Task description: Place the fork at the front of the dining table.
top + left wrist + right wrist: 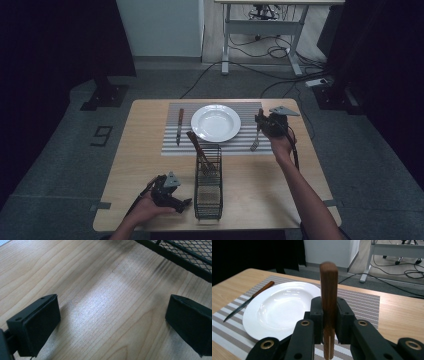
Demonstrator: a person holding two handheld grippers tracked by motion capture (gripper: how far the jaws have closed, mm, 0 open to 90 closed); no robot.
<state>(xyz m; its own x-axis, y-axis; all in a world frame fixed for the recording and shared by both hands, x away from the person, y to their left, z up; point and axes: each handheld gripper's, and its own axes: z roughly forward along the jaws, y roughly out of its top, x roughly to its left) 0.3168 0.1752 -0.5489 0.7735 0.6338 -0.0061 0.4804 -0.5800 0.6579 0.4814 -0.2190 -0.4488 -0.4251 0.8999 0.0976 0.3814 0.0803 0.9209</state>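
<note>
Left gripper [186, 202]: jaws wide, empty, idle on table beside basket [208, 192].
Right gripper [329, 322]: jaws narrow, clamped on fork [256, 136] handle; I hold it over mat [172, 145], right of plate [216, 123].
Risk: tines land first, so fork may tip or skid off line.
Cause: early release, tilted handle.

text: we read one mark, the digit "9" | on: floor [75, 150], left of the desk [145, 165] | colour: dark | other writing: we read none
</note>
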